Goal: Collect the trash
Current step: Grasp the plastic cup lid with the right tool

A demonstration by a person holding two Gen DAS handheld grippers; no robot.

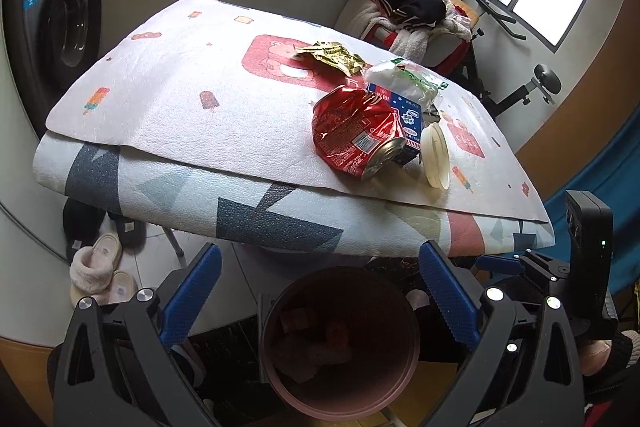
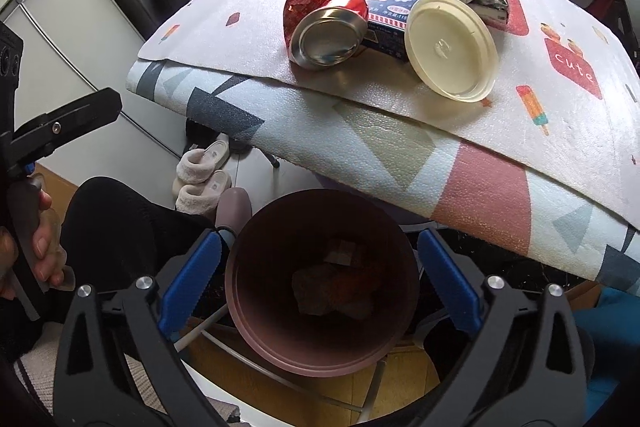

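Both grippers are hovering over the brown bin (image 2: pixel 320 307) on the floor just below the counter (image 1: pixel 160 99) edge, and the trash is waiting in one heap on the counter's patterned mat. The left gripper (image 1: pixel 320 291) is holding its blue pads wide apart with nothing between them, and the right gripper (image 2: pixel 320 279) is doing the same. Nearest the edge, the crushed red can (image 1: pixel 356 131) is lying on its side at about 1 o'clock from the left gripper; it is looking light and stiff but slick, so pinching across a dented fold is likely safer than across the rounded metal end. Touching it at 3 o'clock, the blue carton (image 1: pixel 408 123) is offering flat card faces that should give firm grip. The cream plastic lid (image 2: pixel 452 47) is leaning on the carton, thin and rigid, best taken by its rim. Behind, at 12 o'clock, the white plastic bag (image 1: pixel 404 79) and gold wrapper (image 1: pixel 332 57) are soft, weightless and probably crushing under any squeeze. The right wrist view is showing the can's silver base, the lid's full face and a hand (image 2: pixel 44 247) gripping the other handle; the left wrist view alone is showing the gold wrapper clearly and the can's printed side.
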